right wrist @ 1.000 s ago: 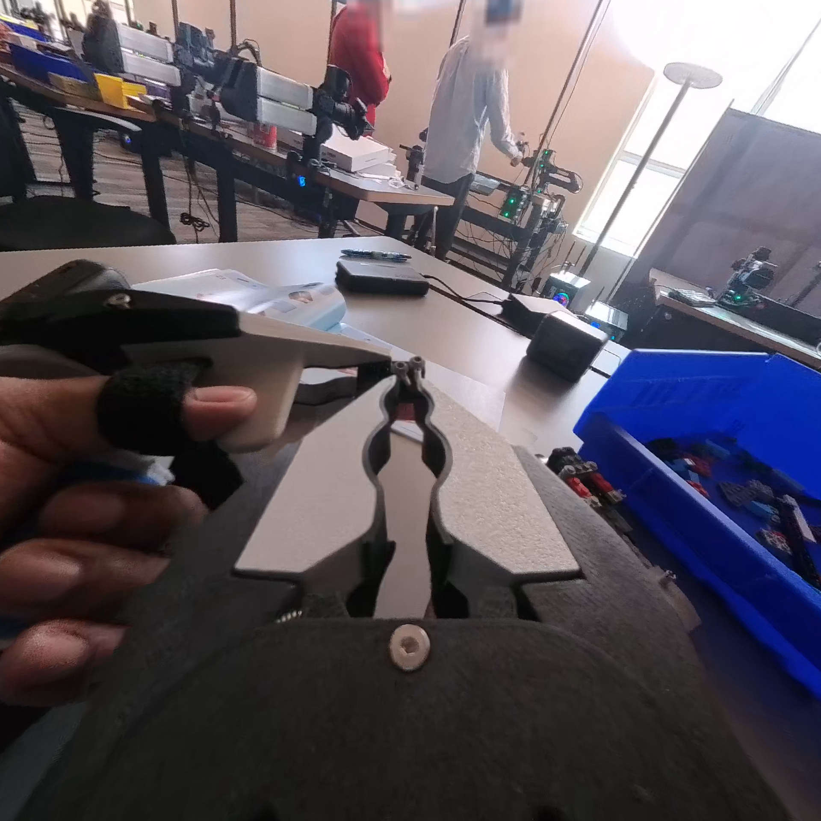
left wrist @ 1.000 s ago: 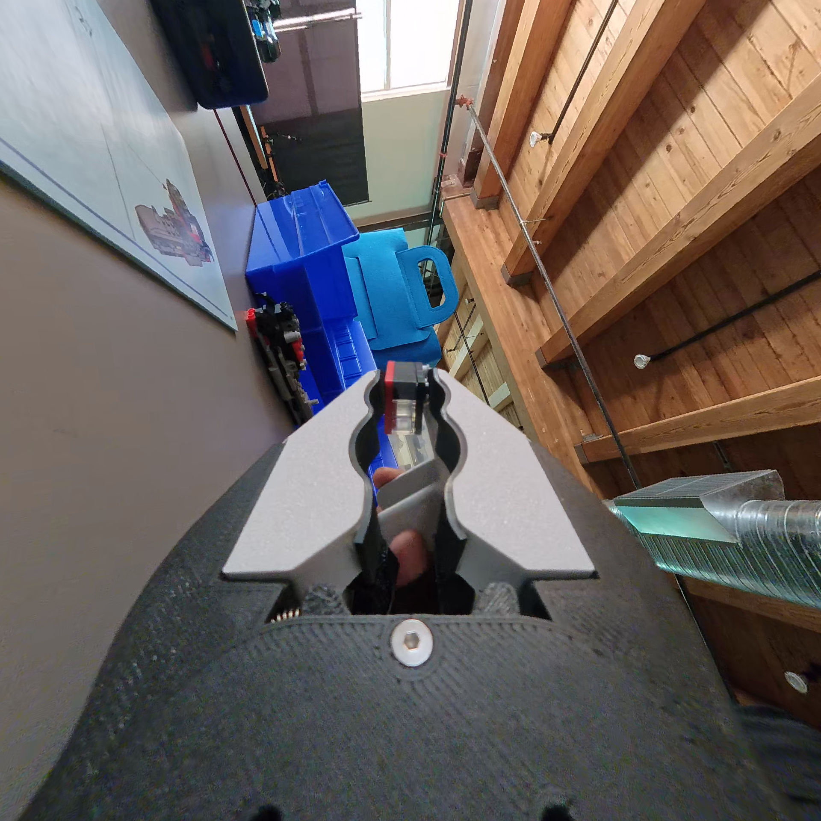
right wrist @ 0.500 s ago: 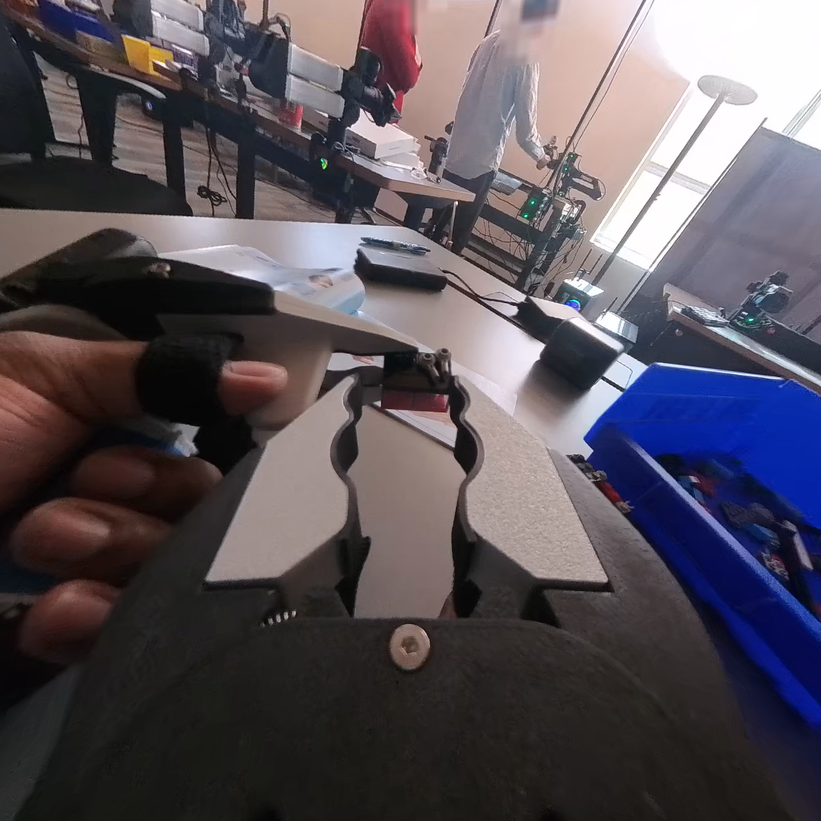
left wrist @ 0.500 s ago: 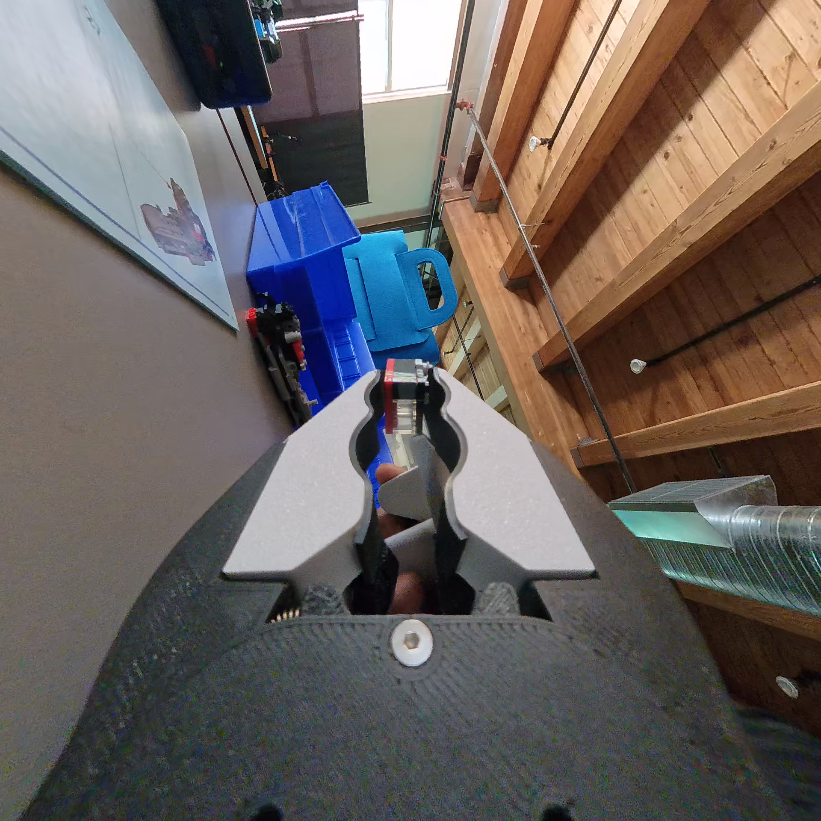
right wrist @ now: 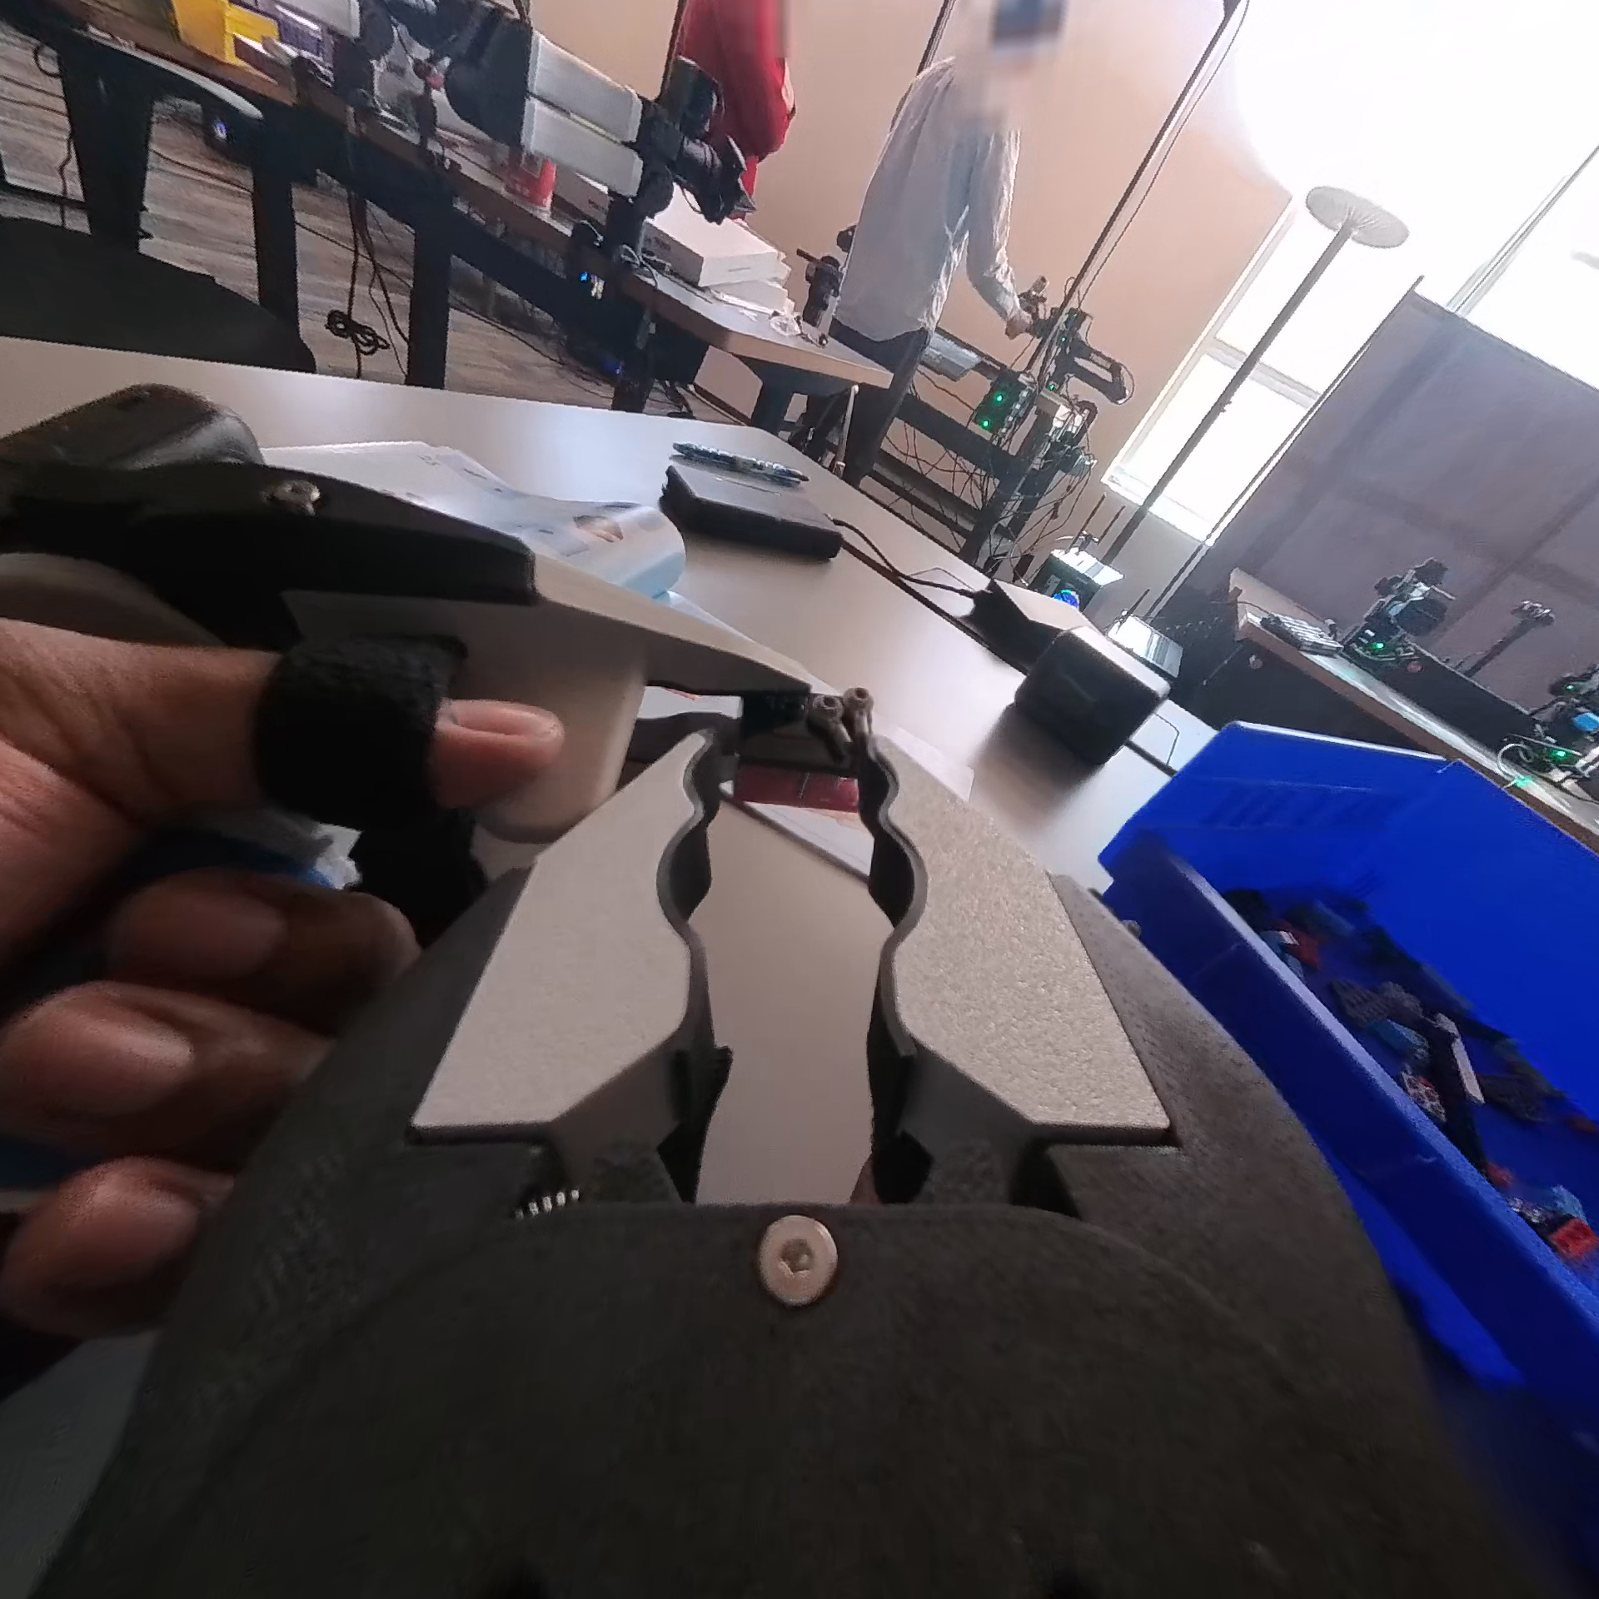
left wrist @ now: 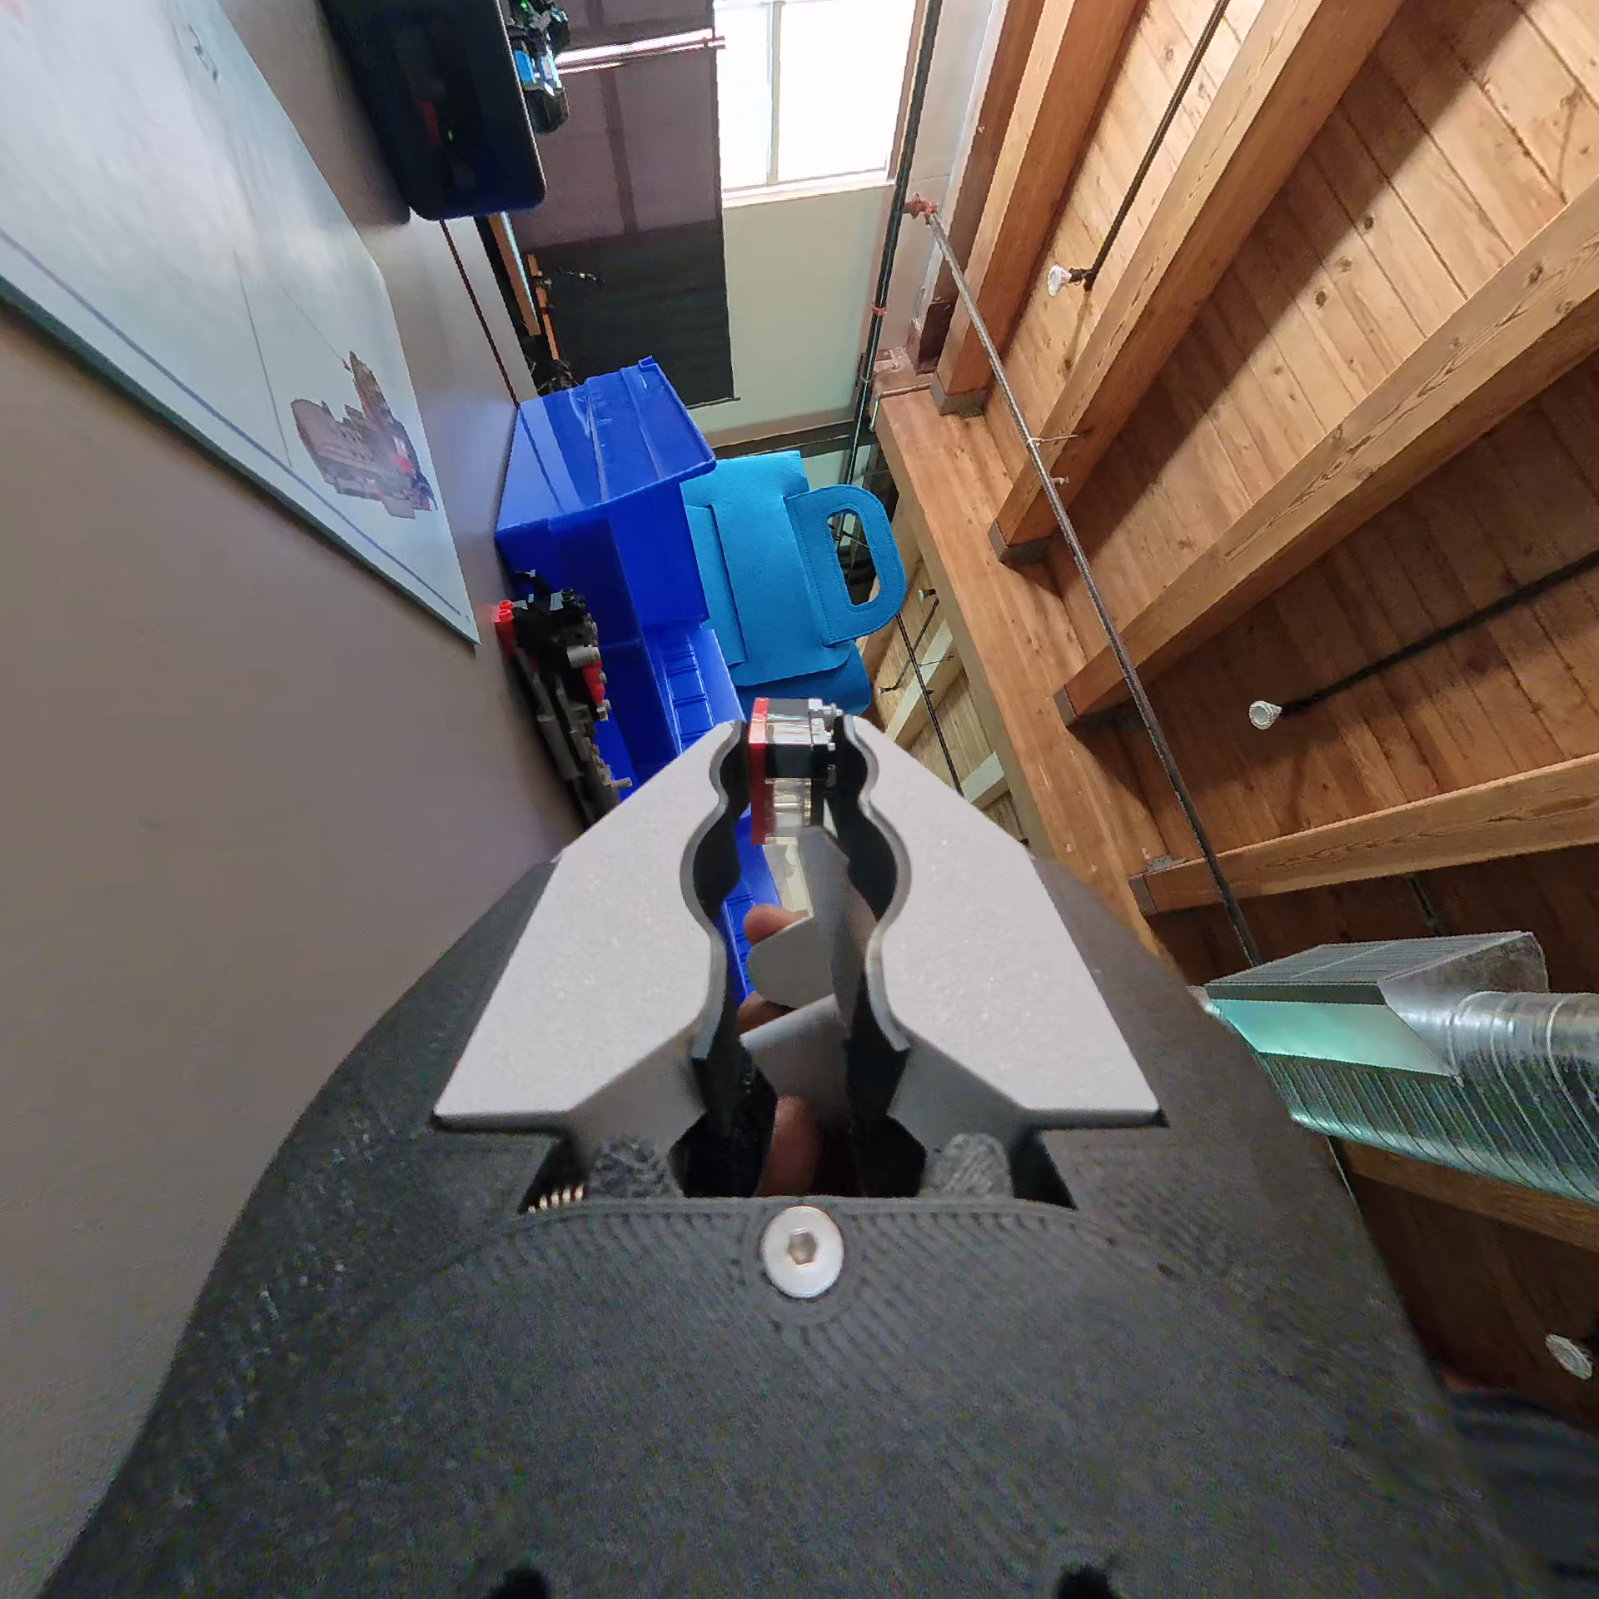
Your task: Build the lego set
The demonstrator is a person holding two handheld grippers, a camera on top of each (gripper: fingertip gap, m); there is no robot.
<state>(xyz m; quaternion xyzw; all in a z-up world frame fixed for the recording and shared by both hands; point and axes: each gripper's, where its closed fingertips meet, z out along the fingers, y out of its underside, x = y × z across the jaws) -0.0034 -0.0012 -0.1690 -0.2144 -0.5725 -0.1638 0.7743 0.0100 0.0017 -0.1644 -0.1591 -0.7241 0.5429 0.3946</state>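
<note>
My left gripper (left wrist: 792, 757) is rolled on its side and shut on a small lego assembly (left wrist: 787, 770) of red, black, clear and grey parts. In the right wrist view the left gripper (right wrist: 761, 705) reaches in from the left with the assembly (right wrist: 792, 735), its red plate (right wrist: 796, 789) underneath. A small grey two-peg piece (right wrist: 844, 711) sits on the assembly's right end. My right gripper (right wrist: 792, 761) is open, its tips on either side of the red plate. A partly built black and red model (left wrist: 562, 658) lies on the table beside the blue bin (left wrist: 597, 510).
The blue bin (right wrist: 1281, 874) at right holds several loose bricks. An instruction booklet (right wrist: 597, 528), a flat black box (right wrist: 744, 519), a pen (right wrist: 735, 465) and a black adapter (right wrist: 1086, 692) lie on the table. Two people stand at far benches. A blue felt bag (left wrist: 779, 562) leans behind the bin. Both grippers' tips are close together, under 4 cm apart.
My right gripper was nearly shut on the grey two-peg piece; it has opened and the piece now sits on the assembly. The left gripper keeps its hold.
</note>
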